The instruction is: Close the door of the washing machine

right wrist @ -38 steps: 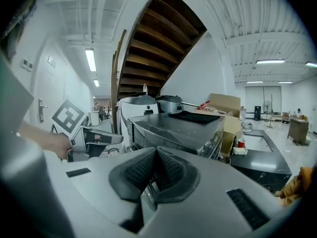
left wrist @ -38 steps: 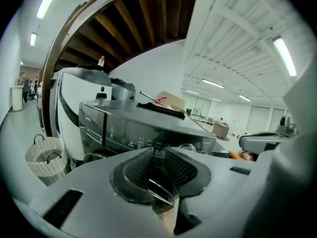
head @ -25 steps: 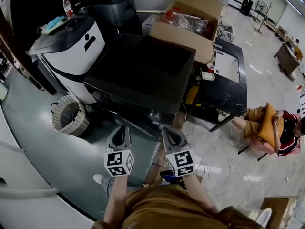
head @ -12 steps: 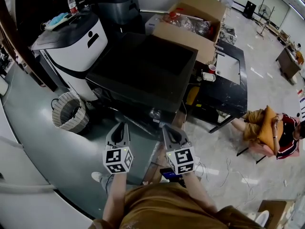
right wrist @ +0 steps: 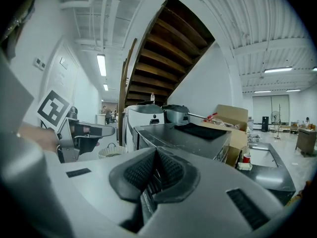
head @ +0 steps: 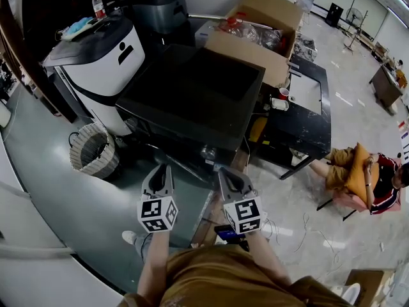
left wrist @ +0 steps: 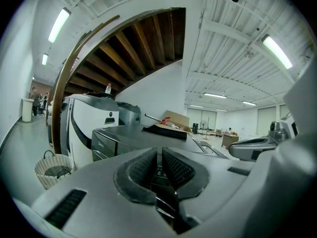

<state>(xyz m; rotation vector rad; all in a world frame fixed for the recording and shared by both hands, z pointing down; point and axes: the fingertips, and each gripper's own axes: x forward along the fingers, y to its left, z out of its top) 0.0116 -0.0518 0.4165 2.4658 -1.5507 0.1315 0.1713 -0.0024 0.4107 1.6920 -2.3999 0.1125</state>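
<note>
Ahead of both pairs of jaws stands the dark washing machine, its flat top filling the head view, and neither gripper touches it. The left gripper has its pads drawn nearly together with only a slit between them and nothing in it. The right gripper has its pads meeting at the tips, also empty. They sit side by side and point roughly level at the machine's front.

The door is the catch. It belongs on the front face below the top's near edge, under the line of both jaws, and the gripper bodies and that overhang hide it. No view settles whether it hangs ajar or sits latched, so this scene fits a door waiting to be pushed as well as one already home.

Now the hazards, as judgement. If a push is due, narrow closed tips on a rounded door could skid off sideways, or the door could swing to and bounce back without catching. A woven basket sits left of the left jaws, close to the machine's corner, and a wide sweep from that side could clip it. Loose cables trail on the floor right of the right jaws, so a step forward there risks a snag.
</note>
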